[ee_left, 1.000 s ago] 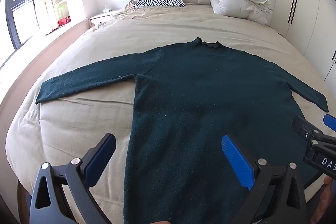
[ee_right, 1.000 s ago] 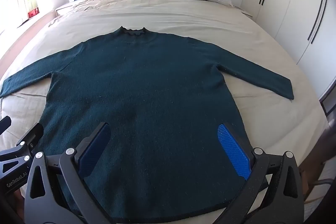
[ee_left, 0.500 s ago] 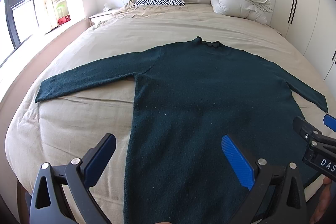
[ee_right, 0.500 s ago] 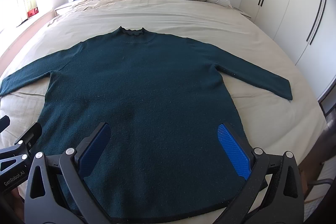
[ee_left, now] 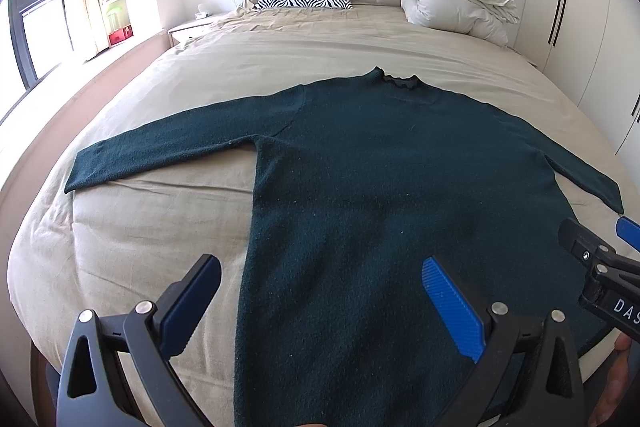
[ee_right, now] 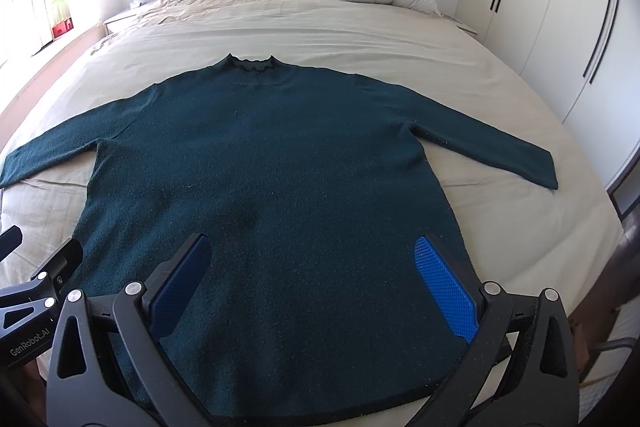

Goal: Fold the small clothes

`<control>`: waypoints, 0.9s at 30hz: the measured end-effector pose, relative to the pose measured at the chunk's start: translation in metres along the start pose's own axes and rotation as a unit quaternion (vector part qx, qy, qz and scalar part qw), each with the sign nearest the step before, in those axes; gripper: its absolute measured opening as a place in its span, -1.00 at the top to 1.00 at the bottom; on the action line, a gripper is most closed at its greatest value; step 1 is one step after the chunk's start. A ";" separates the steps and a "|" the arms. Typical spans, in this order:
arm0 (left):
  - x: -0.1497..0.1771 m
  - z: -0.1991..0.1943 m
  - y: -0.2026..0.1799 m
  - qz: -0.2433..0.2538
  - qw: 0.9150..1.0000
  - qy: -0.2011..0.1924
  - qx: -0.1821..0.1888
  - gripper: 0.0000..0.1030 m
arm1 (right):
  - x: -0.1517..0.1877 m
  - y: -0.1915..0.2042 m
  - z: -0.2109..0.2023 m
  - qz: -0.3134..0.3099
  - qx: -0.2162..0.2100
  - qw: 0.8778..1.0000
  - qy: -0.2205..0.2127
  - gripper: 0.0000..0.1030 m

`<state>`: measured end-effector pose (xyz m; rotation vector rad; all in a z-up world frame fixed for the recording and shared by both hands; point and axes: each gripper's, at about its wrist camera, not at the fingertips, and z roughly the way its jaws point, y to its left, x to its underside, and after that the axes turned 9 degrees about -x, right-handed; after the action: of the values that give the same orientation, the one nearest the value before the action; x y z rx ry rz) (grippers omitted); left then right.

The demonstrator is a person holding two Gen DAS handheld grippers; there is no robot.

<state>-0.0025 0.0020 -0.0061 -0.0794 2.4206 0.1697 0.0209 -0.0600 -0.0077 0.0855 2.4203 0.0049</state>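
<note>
A dark green long-sleeved sweater (ee_left: 380, 187) (ee_right: 272, 167) lies flat on the beige bed (ee_left: 152, 227), collar toward the headboard and both sleeves spread out. My left gripper (ee_left: 320, 287) hovers open over the sweater's lower left side, with nothing between its blue pads. Over the lower hem, my right gripper (ee_right: 312, 275) is also open and holds nothing. In each view, the other gripper shows at the frame's edge.
A folded white duvet (ee_left: 452, 3) and a zebra-print pillow (ee_left: 304, 1) lie by the headboard. White wardrobe doors (ee_right: 560, 7) line the right wall. To the left stand a nightstand (ee_left: 192, 27) and a window (ee_left: 36, 15).
Both grippers have drifted slightly; the sweater lies unmoved and both stay open.
</note>
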 end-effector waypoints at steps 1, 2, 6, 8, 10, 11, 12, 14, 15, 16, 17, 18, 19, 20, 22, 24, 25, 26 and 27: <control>0.000 0.001 0.000 0.000 1.000 0.000 0.000 -1.00 | 0.000 0.000 0.000 0.000 0.000 1.000 0.000 -1.00; 0.000 0.001 0.000 0.000 1.000 0.000 0.000 -1.00 | 0.000 0.000 0.000 0.000 0.000 1.000 0.000 -1.00; 0.001 0.001 0.000 -0.001 1.000 0.000 0.000 -1.00 | 0.000 0.000 0.000 0.000 0.000 1.000 -0.001 -1.00; 0.000 0.001 0.000 -0.001 1.000 0.000 0.000 -1.00 | -0.001 0.000 0.001 0.001 0.000 1.000 -0.001 -1.00; 0.000 0.001 0.000 -0.001 1.000 0.001 0.001 -1.00 | -0.001 0.001 0.001 0.001 -0.001 1.000 -0.001 -1.00; 0.000 0.001 0.000 -0.001 1.000 0.001 0.000 -1.00 | 0.000 0.001 0.000 0.001 -0.001 1.000 -0.002 -1.00; 0.001 0.001 0.000 -0.001 1.000 0.001 0.001 -1.00 | 0.000 0.001 0.000 0.001 -0.001 1.000 -0.002 -1.00; 0.001 0.001 0.000 0.000 1.000 0.000 0.000 -1.00 | 0.000 0.001 0.000 0.001 -0.001 1.000 -0.003 -1.00; 0.001 0.002 0.000 0.000 1.000 0.000 0.001 -1.00 | 0.000 0.001 0.000 0.002 -0.001 1.000 -0.003 -1.00; 0.000 0.002 0.000 0.000 1.000 0.000 0.001 -1.00 | 0.000 0.001 0.000 0.002 -0.001 1.000 -0.003 -1.00; 0.000 0.002 0.000 0.000 1.000 0.000 0.001 -1.00 | 0.000 0.001 0.000 0.002 -0.001 1.000 -0.003 -1.00; 0.000 0.002 -0.001 0.000 1.000 0.000 0.001 -1.00 | 0.000 0.001 0.000 0.002 -0.001 1.000 -0.003 -1.00; 0.000 0.002 0.000 0.000 1.000 0.000 0.001 -1.00 | 0.000 0.001 0.000 0.002 -0.001 1.000 -0.003 -1.00; 0.001 0.003 0.000 0.000 1.000 0.000 0.001 -1.00 | 0.000 0.001 0.000 0.002 -0.001 1.000 -0.003 -1.00; 0.000 0.002 0.000 0.000 1.000 0.000 0.002 -1.00 | 0.000 0.001 0.000 0.002 -0.002 1.000 -0.003 -1.00; 0.000 0.002 0.000 0.000 1.000 0.000 0.002 -1.00 | 0.000 0.001 0.000 0.001 -0.002 1.000 -0.003 -1.00; 0.000 0.002 0.000 0.000 1.000 0.000 0.001 -1.00 | 0.000 0.001 0.000 0.002 -0.002 1.000 -0.003 -1.00; 0.000 0.002 0.000 0.000 1.000 0.001 0.001 -1.00 | 0.000 0.001 0.000 0.002 -0.002 1.000 -0.003 -1.00; 0.000 0.002 0.000 0.000 1.000 0.000 0.002 -1.00 | 0.000 0.001 0.000 0.002 -0.002 1.000 -0.003 -1.00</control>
<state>-0.0012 0.0020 -0.0081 -0.0790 2.4217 0.1654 0.0209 -0.0588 -0.0075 0.0882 2.4138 0.0118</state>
